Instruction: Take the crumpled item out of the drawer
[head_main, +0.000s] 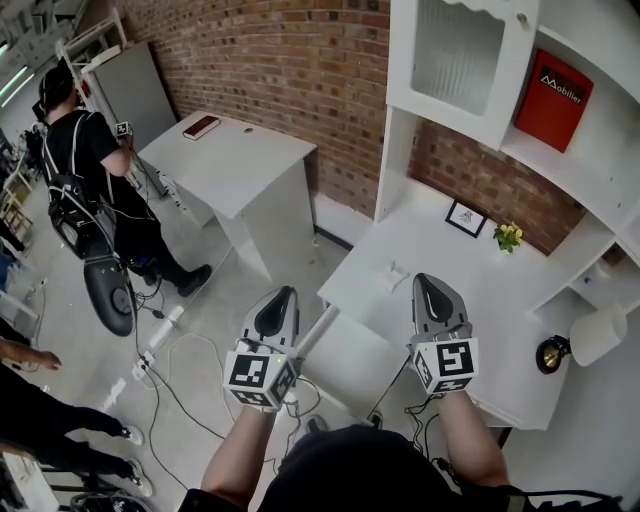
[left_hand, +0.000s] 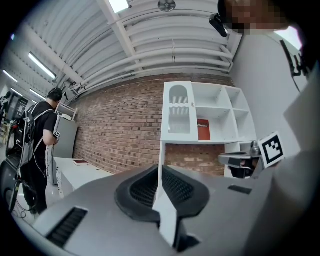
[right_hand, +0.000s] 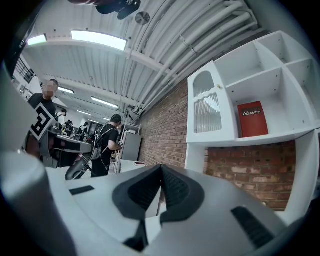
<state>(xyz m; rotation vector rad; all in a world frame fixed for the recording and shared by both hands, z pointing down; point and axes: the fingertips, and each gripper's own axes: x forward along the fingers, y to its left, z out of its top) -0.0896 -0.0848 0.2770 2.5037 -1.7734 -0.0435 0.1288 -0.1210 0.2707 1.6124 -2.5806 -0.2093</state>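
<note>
Both grippers are held up in front of a white table (head_main: 480, 310) with a hutch of shelves (head_main: 590, 150) standing along its back edge against a brick wall (head_main: 300, 60).

The left gripper (head_main: 283, 293) hovers over the floor, just off the table's front left corner. In the left gripper view its jaws (left_hand: 160, 169) are closed pad to pad, with nothing between them.

The right gripper (head_main: 427, 280) hovers over the front part of the table. Its jaws are also pressed together and empty in the right gripper view (right_hand: 161, 168).

A small white object (head_main: 395, 274) lies near the table's left edge, between the two grippers. Toward the back edge stand a small framed picture (head_main: 466, 218) and, just beside it, a bunch of yellow flowers (head_main: 509, 236). A white-shaded lamp (head_main: 592, 338) sits at the right end. A red box (head_main: 553, 100) stands upright in a shelf compartment, beside a cabinet door (head_main: 457, 55) with ribbed glass.

No view shows the crumpled item. A white panel (head_main: 350, 365) below the table's front left edge may be the drawer, but the angle is too poor to say.

Well apart to the left is a second white table (head_main: 240, 165) with a dark red flat object (head_main: 201, 126) near its far edge. A person in black (head_main: 90, 170) stands beside it, and cables (head_main: 190, 390) trail over the floor.
</note>
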